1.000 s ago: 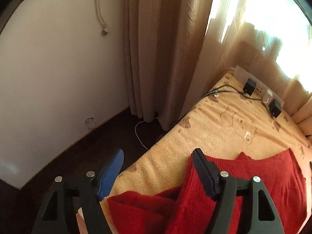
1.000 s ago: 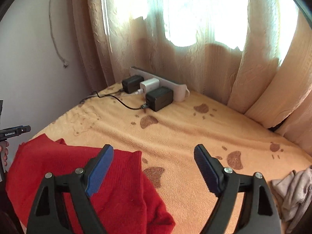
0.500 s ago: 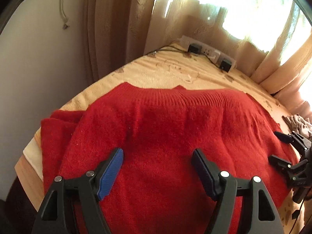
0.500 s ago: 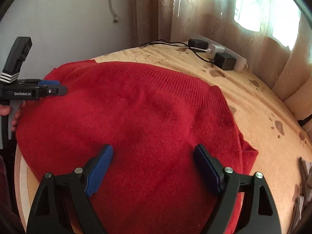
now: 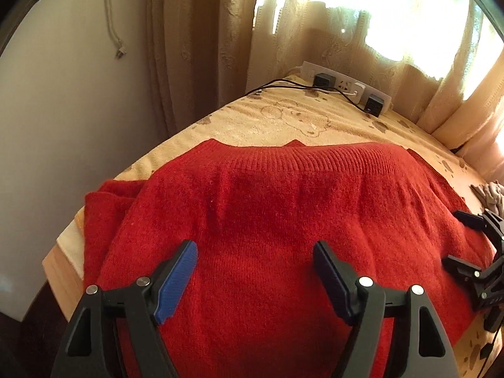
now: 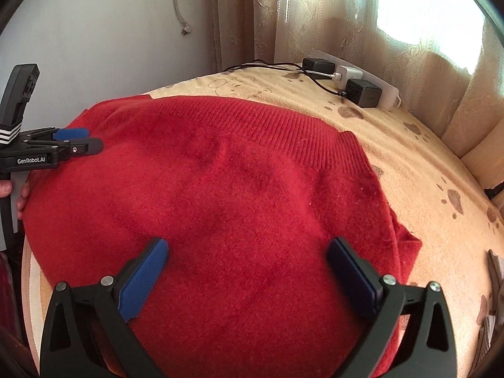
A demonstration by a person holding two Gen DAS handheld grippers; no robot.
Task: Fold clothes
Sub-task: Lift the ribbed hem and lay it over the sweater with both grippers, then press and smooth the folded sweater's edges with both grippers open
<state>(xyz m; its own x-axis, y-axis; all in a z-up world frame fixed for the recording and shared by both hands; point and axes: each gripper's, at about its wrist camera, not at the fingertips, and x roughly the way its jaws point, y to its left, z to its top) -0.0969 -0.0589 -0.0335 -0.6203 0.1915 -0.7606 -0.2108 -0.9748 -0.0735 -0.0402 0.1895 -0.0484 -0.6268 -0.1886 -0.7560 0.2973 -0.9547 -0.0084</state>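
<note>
One red sweater [image 5: 283, 236], spread flat across the centre of both frames, ribbed edge toward the top, a folded-under part poking out at middle left of the left wrist view. Two grippers: left gripper [image 5: 255, 271] at the bottom of its own frame, fingers wide apart over the knit, nothing between them; right gripper [image 6: 247, 267] likewise spread and holding nothing at the bottom of its frame. Same left gripper seen side-on at middle left of the right wrist view, marked "GenRobot.AI". Underneath, one yellow blanket [image 5: 299, 123] printed with brown paw marks and a bear outline, covering a bed. One white power strip [image 6: 371, 85] at upper right of the blanket, carrying two black adapters and one white one, black cable trailing left. One crumpled beige garment [image 5: 491, 193] at the right edge. Behind, beige curtains [image 5: 195, 37] over a bright window, a pale wall at left, one cord [image 5: 115, 15] hanging on it.
</note>
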